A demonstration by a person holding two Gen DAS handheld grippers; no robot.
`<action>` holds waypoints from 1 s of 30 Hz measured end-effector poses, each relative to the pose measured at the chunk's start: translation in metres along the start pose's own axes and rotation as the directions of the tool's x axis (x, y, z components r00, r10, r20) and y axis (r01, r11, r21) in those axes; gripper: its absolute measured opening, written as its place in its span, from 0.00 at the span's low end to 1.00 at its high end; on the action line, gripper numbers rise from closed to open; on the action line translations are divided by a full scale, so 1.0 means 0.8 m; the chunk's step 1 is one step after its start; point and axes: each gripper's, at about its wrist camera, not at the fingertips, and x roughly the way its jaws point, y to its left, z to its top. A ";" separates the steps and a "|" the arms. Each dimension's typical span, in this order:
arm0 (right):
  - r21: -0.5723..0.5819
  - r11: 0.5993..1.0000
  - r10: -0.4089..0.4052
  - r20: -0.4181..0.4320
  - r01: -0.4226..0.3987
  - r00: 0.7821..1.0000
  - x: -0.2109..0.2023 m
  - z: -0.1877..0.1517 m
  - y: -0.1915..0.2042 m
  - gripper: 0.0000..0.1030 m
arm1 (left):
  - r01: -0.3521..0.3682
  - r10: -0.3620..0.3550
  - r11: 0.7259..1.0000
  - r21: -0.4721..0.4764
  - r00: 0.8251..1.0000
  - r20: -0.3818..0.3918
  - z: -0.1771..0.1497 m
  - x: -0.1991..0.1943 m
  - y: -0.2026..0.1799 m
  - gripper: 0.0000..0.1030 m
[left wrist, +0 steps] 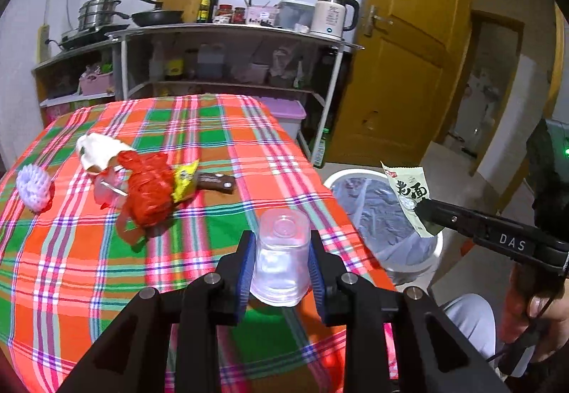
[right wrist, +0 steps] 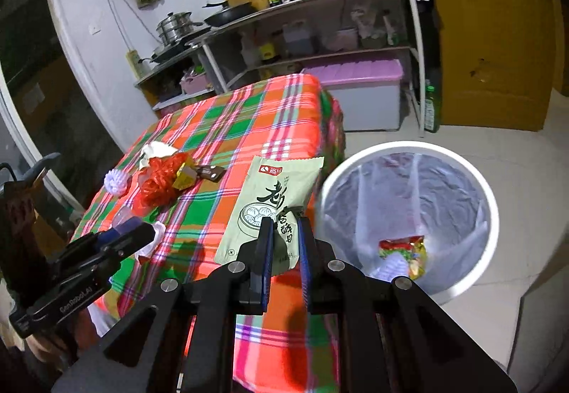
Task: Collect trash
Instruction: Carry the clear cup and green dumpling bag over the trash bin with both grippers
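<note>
My left gripper [left wrist: 282, 251] is shut on a clear plastic cup [left wrist: 281, 258], held upside down above the plaid table [left wrist: 71, 268] near its right edge. My right gripper [right wrist: 284, 240] is shut on a pale green food packet [right wrist: 265, 204]; it also shows in the left wrist view [left wrist: 409, 194], over the rim of the white trash bin [right wrist: 487, 190]. The bin, lined with a clear bag, holds a colourful wrapper [right wrist: 405, 251]. On the table lie a red plastic bag [left wrist: 149, 194], a yellow wrapper [left wrist: 185, 179], a brown wrapper [left wrist: 217, 181], crumpled white paper [left wrist: 99, 149] and a white foam net [left wrist: 32, 185].
The bin [left wrist: 341, 176] stands on the floor right of the table. Behind the table are metal shelves [left wrist: 227, 37] with pots, bottles and a kettle [left wrist: 332, 14], and a purple-lidded box [right wrist: 359, 91]. A yellow door [left wrist: 402, 55] is at the right.
</note>
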 end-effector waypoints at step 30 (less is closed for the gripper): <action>0.163 0.982 -0.101 -0.002 0.100 0.995 -0.019 -0.016 -0.119 0.14 | 0.148 -0.141 0.983 0.112 0.988 -0.066 0.027 0.085 -0.107 0.28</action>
